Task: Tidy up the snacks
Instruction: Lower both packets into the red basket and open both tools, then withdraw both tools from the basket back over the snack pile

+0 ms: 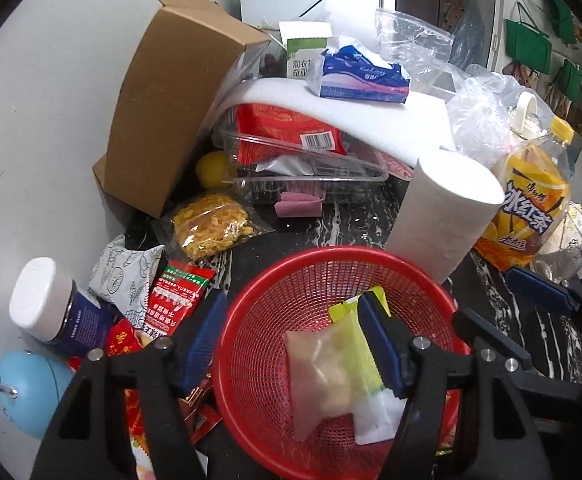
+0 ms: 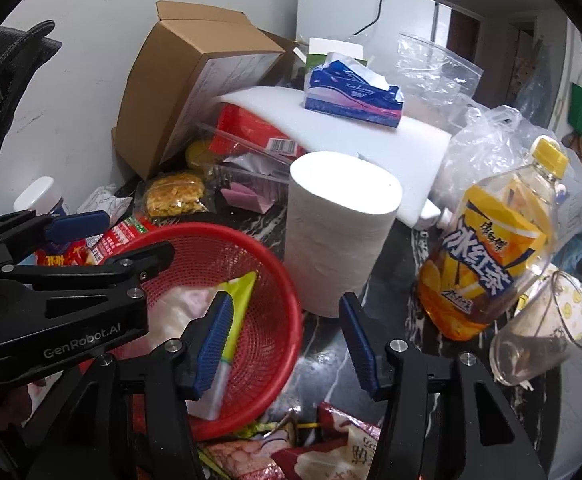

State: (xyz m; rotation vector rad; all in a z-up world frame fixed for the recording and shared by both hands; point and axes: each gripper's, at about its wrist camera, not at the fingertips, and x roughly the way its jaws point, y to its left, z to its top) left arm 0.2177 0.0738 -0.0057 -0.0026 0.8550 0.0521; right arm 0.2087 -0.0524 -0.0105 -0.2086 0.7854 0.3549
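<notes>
A red mesh basket (image 1: pixel 275 292) sits on the dark marble tabletop. In it lie a pale clear snack packet (image 1: pixel 319 376) and a yellow-green packet (image 1: pixel 349 320), also seen as the yellow-green packet (image 2: pixel 241 300) in the right wrist view. My left gripper (image 1: pixel 293 344) hangs open over the basket, its pads off both packets. My right gripper (image 2: pixel 287 344) stands open across the basket's right rim (image 2: pixel 287 280), holding nothing. Each view shows the other gripper beside it: the right gripper (image 1: pixel 503 304) and the left gripper (image 2: pixel 111 240).
Loose snacks lie around: a yellow cracker packet (image 1: pixel 211 224), a red-green packet (image 1: pixel 179 292), red wrappers (image 2: pixel 331 440). A paper roll (image 1: pixel 447 216), iced tea bottle (image 2: pixel 487 256), glass cup (image 2: pixel 539 340), white-lidded jar (image 1: pixel 51 304), cardboard box (image 1: pixel 171 96) and clear tray (image 1: pixel 303 168) crowd the basket.
</notes>
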